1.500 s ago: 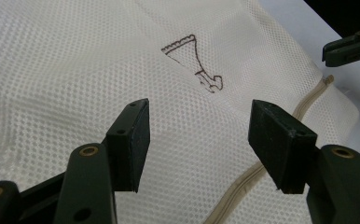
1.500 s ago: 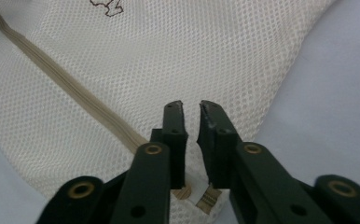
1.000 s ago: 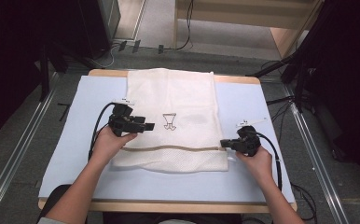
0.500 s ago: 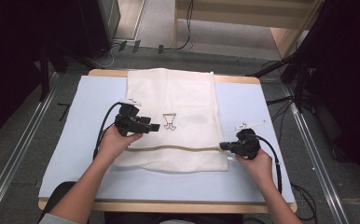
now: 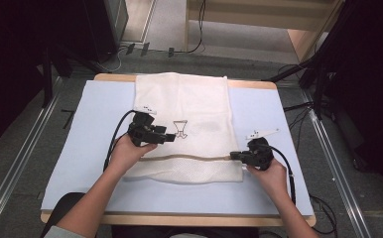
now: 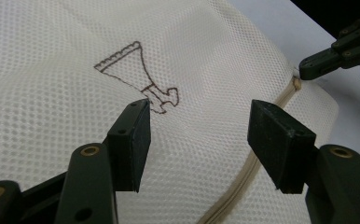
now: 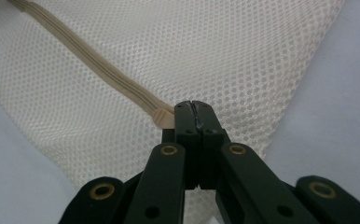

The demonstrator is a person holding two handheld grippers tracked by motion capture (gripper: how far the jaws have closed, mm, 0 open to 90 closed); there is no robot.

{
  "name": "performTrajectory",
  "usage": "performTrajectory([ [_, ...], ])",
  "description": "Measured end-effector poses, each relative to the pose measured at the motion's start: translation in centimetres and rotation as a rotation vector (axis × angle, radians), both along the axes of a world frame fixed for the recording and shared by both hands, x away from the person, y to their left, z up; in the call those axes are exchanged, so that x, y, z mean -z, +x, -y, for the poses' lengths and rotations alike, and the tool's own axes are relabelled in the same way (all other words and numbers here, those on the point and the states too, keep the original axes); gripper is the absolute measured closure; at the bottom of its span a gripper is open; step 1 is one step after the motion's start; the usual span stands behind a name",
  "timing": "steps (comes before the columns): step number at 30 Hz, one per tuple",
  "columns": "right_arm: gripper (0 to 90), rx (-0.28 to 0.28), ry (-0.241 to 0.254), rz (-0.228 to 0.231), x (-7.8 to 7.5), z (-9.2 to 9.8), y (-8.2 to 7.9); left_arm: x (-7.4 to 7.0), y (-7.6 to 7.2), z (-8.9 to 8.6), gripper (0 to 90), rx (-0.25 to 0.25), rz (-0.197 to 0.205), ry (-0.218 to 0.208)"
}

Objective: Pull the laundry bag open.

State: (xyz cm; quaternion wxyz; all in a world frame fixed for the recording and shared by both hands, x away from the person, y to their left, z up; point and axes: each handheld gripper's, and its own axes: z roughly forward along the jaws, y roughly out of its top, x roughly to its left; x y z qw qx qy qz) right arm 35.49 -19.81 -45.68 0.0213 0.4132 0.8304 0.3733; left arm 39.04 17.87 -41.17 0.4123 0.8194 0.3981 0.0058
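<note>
While the right gripper pinches the zipper's end at the mesh laundry bag's edge, the left gripper hovers spread over the bag, which lies flat on the blue-covered table.

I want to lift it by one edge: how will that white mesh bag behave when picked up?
Probably floppy: the mesh bag lies flat and slack on the table. Likely light, as its open weave looks thin. Pulled by the zipper end at the right gripper, it would probably drape and fold.
</note>
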Motion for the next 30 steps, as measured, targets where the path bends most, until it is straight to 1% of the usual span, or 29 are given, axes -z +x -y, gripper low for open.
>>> performTrajectory([
  [4, 90.0, 0.015, -0.013, 0.006, -0.1, 0.4, 0.0, 0.2, -0.1, 0.9, 40.6, 0.019, 0.000, 0.002],
  [6, 90.0, 0.018, -0.018, 0.006, 0.0, 0.7, 0.1, 0.3, -0.2, 1.4, 40.7, 0.021, -0.002, -0.005],
  [9, 90.0, 0.017, -0.050, 0.002, 0.3, 0.8, 0.3, 0.4, -0.2, 2.4, 41.2, 0.037, -0.011, -0.041],
  [11, 90.0, 0.016, -0.045, -0.007, 0.6, 0.8, 0.4, 0.5, -0.3, 3.2, 41.9, 0.058, -0.008, -0.032],
  [13, 90.0, 0.015, -0.059, -0.012, 0.8, 0.6, 0.5, 0.7, -0.4, 4.0, 42.6, 0.074, -0.012, -0.016],
  [16, 90.0, 0.000, -0.066, -0.001, 1.0, 0.4, 0.5, 1.0, -0.5, 5.0, 43.5, 0.096, -0.023, -0.009],
  [20, 90.0, 0.004, -0.039, -0.008, 1.3, 0.6, 0.5, 1.1, -0.7, 6.3, 45.9, 0.124, -0.024, 0.005],
  [21, 90.0, 0.002, -0.038, -0.008, 1.3, 0.7, 0.5, 1.1, -0.7, 6.7, 46.8, 0.135, -0.024, 0.015],
  [23, 90.0, 0.000, -0.041, -0.003, 1.3, 0.7, 0.4, 1.2, -0.8, 7.3, 48.2, 0.143, -0.024, 0.013],
  [25, 90.0, -0.002, -0.053, 0.009, 1.2, 0.5, 0.3, 1.3, -0.9, 8.0, 50.1, 0.155, -0.024, 0.021],
  [26, 90.0, -0.006, -0.062, 0.015, 1.2, 0.4, 0.3, 1.3, -1.0, 8.3, 52.6, 0.157, -0.015, 0.025],
  [27, 90.0, -0.004, -0.063, 0.015, 1.2, 0.4, 0.3, 1.4, -1.1, 8.6, 54.0, 0.154, -0.008, 0.019],
  [29, 90.0, 0.002, -0.058, 0.011, 1.2, 0.4, 0.3, 1.6, -1.1, 9.3, 56.8, 0.169, -0.029, 0.001],
  [30, 90.0, 0.000, -0.053, 0.011, 1.3, 0.5, 0.3, 1.7, -1.1, 9.7, 57.4, 0.177, -0.036, 0.002],
])
